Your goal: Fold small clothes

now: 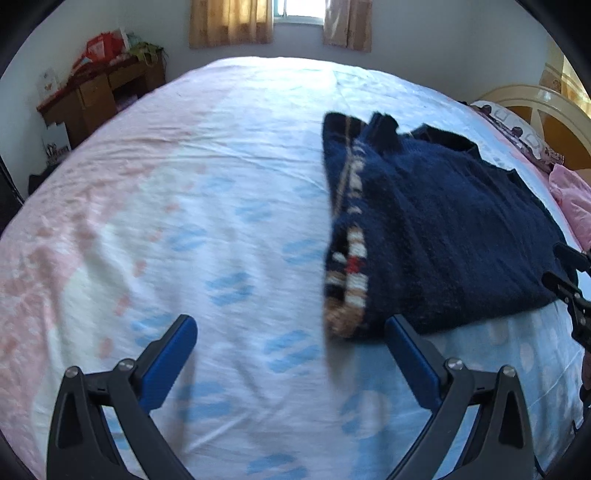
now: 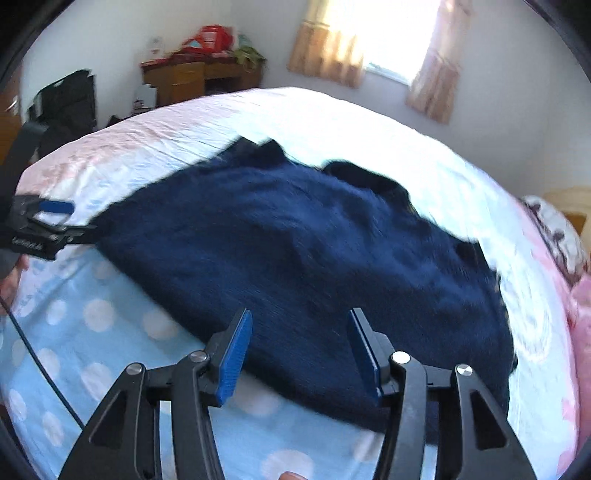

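Though the navy sweater [image 1: 436, 229] already lies doubled on the bed [image 1: 184, 184], more folds look needed; left gripper [image 1: 291, 328] and right gripper [image 2: 301, 321] jaws hang released, empty.

Bright curtained window [image 1: 299, 14] in a pale wall, with what looks like a cluttered wooden desk [image 1: 99, 92] left.

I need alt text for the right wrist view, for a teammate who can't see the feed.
The open right claw hovers over the near edge of a dark navy sweater lying partly folded on a bed sheet printed with white dots on blue. The left claw shows at the left edge of the frame, by the sweater's side; a window with curtains is behind.
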`<state>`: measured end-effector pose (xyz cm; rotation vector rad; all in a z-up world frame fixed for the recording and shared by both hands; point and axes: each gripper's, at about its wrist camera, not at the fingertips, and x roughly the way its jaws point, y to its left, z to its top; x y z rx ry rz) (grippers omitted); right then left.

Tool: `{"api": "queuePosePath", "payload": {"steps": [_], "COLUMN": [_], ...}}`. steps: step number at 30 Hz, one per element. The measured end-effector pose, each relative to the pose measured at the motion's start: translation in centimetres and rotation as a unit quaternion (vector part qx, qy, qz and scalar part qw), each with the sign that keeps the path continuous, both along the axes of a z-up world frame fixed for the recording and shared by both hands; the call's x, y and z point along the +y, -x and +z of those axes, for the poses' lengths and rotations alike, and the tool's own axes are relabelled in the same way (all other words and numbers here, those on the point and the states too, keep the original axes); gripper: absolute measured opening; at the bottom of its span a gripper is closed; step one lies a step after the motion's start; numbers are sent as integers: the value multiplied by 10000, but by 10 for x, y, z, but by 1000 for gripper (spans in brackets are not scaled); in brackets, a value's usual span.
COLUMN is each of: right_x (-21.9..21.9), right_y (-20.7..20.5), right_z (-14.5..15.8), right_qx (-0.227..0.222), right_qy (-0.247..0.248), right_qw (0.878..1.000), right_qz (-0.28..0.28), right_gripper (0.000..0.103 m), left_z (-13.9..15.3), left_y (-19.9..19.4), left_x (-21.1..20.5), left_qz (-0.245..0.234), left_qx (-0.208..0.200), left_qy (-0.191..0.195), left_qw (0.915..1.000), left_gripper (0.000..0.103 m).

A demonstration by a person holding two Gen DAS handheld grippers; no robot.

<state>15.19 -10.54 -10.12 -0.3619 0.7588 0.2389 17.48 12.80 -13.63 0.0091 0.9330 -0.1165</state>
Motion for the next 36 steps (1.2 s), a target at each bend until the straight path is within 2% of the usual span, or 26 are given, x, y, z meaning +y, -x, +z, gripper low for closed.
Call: {"api": "queuePosePath", "payload": {"steps": [5,11,17,25,30,33,36], "right_x": [44,88,127,170,193,200,195], "right_y": [2,0,13,19,8,6,0], "right_z": [0,-7,-12,-23,-34,-40,-42], "right_qx": [-186,-251,-366,-449,-414,-465,-410], "right_qy": [222,388,455,686,794,941,889], "right_qw": [9982,9948,9885,9799,9793,9783,9821], "right_qz": [526,902,1396,1817,1813,1787,1609], "right_gripper": [54,54,54,55,55,54,54], "left_z": [7,15,32,46,43,42,40], "left_y": [-6,-12,-25,-46,-70,-86,-104], "left_x": [24,50,88,128,122,103,81], "left_qz": [74,40,156,106,-115,-355,-661], "left_qx": [-67,-124,-318,-399,-346,-317,-212], "left_qy": [-84,-129,179,844,1271,1303,1565], "left_qw": [9999,9998,9992,9956,9912,9903,9852], "left_gripper": [103,103,103,103,103,103,103]}}
